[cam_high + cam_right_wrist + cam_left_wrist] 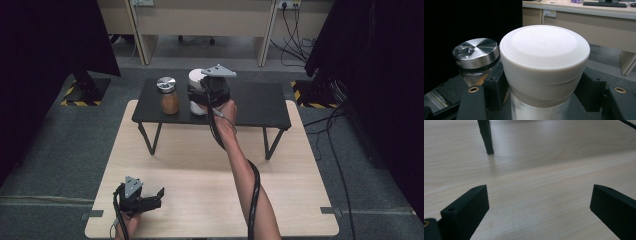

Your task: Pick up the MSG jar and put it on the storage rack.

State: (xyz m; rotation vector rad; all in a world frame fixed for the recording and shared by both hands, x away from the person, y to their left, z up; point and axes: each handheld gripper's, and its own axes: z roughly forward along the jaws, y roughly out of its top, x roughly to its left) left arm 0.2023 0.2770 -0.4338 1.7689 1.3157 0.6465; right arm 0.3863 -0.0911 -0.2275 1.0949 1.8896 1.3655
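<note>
A pale wood-grain bench [200, 195] fills the middle of the high view, standing on grey carpet [55, 150]. Toward twelve o'clock on it sits a low black shelf [260, 102] on thin black legs. On the shelf's top, at about eleven o'clock from the bench's centre, stands a glass jar [169, 98] with a silver lid and brown contents. Just beside it, on its three o'clock side, stands the white-capped container [196, 80].

The right claw [207, 97] is closed on the white-capped container [544, 65]: in the right gripper view both black jaws press its sides just under the broad white cap, above a silvery body. The glass jar [475, 58] shows at nine o'clock of it there, close by.

The left claw [150, 197] rests low at seven o'clock of the bench, well apart from the shelf. Its jaws stand wide with bare bench [536, 195] between them, and a shelf leg [486, 137] rises at eleven o'clock in the left gripper view.

Around the room, dark panels [45, 40] stand at nine and three o'clock, yellow-black hazard tape [75, 95] marks their bases, and beige desks [200, 20] with trailing cables [295, 40] line twelve o'clock.
</note>
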